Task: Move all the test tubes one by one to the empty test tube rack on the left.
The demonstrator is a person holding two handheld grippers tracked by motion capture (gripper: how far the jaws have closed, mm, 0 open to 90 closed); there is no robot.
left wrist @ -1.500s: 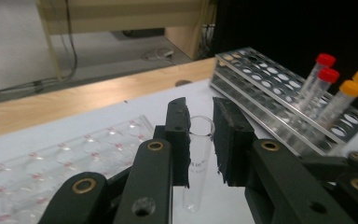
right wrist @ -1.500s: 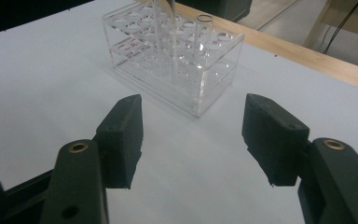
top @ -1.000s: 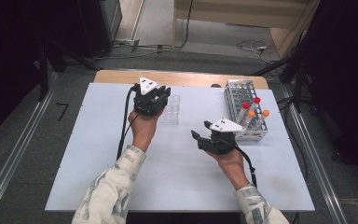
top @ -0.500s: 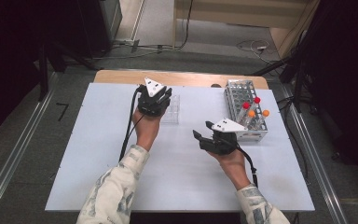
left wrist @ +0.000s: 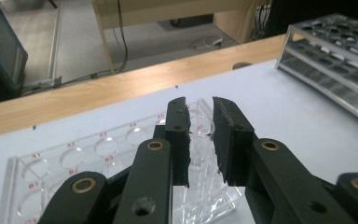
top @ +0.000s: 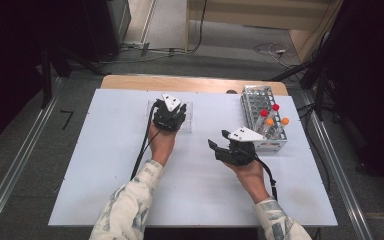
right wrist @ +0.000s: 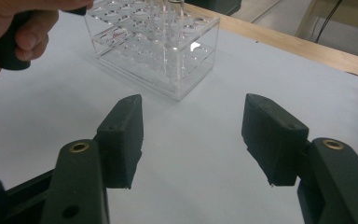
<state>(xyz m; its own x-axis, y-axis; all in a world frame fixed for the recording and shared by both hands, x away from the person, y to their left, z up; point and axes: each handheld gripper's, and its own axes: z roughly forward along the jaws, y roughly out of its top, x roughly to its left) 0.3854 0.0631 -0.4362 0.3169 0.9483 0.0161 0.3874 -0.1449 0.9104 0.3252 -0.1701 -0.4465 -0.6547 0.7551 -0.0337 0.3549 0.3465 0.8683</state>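
The left claw (left wrist: 200, 140) is closed on a clear glass tube (left wrist: 199, 140), its 2 black jaws pressing the tube from either side. The tube stands upright in a clear plastic rack (left wrist: 74, 163), in a hole at that rack's end nearest the metal rack (left wrist: 335, 56), and its open mouth shows between the jaw tips. Red labels mark the clear rack's other holes, which look empty. In the high view the left claw (top: 169, 116) sits right over the clear rack (top: 190, 117), near the far middle of the white bench (top: 105, 175).

The right claw (right wrist: 193, 135) is about half open and holds nothing — only bare bench lies between its jaws. In the high view it (top: 220, 146) rests on this side of the clear rack and off toward the metal rack (top: 261, 107), well apart from the first and just beside the second. The metal rack stands beyond the clear rack toward the bench's right edge and carries capped tubes — 2 red caps (top: 275, 107) and 2 orange caps (top: 284, 121).
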